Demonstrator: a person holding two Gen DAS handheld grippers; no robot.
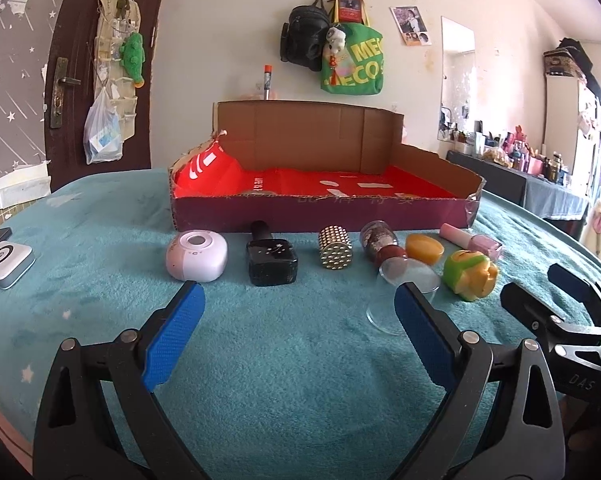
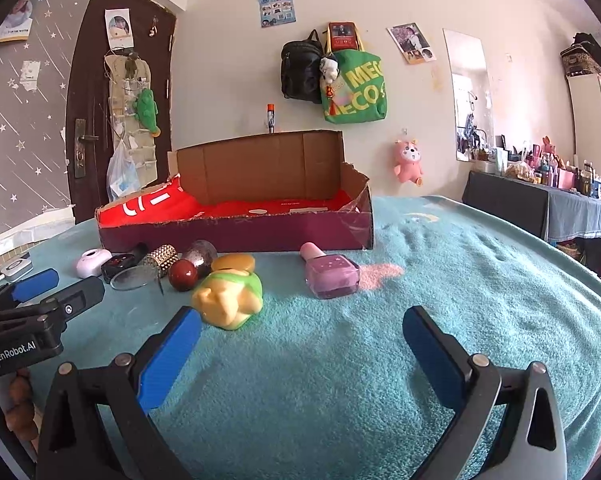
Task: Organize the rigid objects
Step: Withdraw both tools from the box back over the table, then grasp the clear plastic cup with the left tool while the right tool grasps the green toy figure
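Much of the clear plastic cup (image 1: 404, 292), lying on its side right of centre in the left wrist view, is hard to trace: its see-through wall fades into the fuzzy teal blanket (image 1: 280, 360) and one blue pad covers part of it. The writing along the front wall of the low cardboard box (image 1: 320, 210) is too faint to read, and the red lining inside carries white marks that cannot be made out. In a row just in front of the box lie a smooth rounded white device (image 1: 196, 256), a glossy black bottle (image 1: 271, 262) with a star print, a gold studded cylinder (image 1: 335, 248), a speckled jar with a red round cap (image 1: 380, 242), an amber soap-like oval (image 1: 423, 248), a lumpy green-and-yellow toy (image 1: 469, 274) and a pink nail-polish-shaped bottle (image 1: 474, 240). The left gripper (image 1: 299, 308) hangs low over the blanket with its ribbed blue pads wide apart and nothing between them; the right gripper (image 2: 302, 328) is likewise spread and empty, the toy near its left pad. At the left edge of the right wrist view the other tool's body reads "GenRobot.AI". In the upper middle, a green tote bag (image 2: 354, 88) shows the cut-off letters "MEC" and "ECO".
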